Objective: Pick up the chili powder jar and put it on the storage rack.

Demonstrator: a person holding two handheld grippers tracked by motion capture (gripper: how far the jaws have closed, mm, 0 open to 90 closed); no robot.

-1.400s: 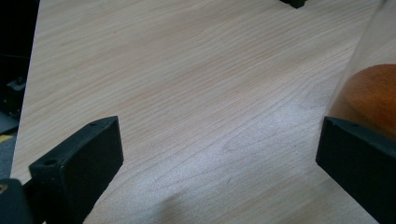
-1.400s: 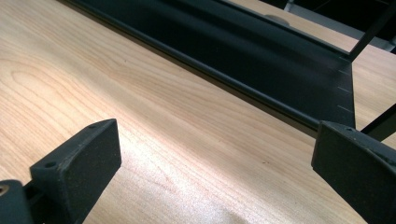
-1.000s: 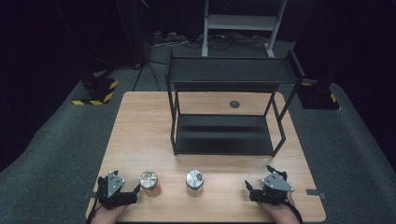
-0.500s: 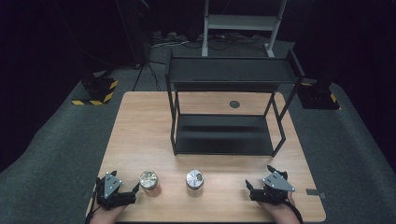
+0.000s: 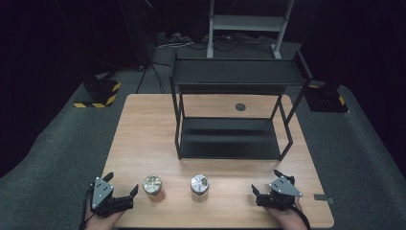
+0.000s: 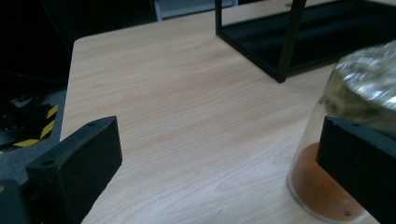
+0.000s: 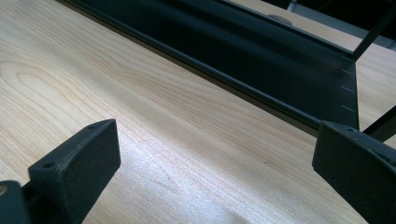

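At the desk's (image 5: 143, 139) near edge, the left claw (image 5: 127, 196) rests with jaws apart, just beside a foil-topped glass jar (image 5: 152, 185). A second jar (image 5: 199, 184) stands near it. The right claw (image 5: 261, 194) is also spread wide, holding nothing. A black shelf rack (image 5: 230, 143) stands behind.

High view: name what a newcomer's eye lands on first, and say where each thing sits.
The black two-tier rack stands at the middle of the wooden table, toward its far side. Near the front edge stand two small jars with shiny lids, the left jar beside the open left gripper and the right jar near the table's middle. The right gripper, also open, rests at the front right.
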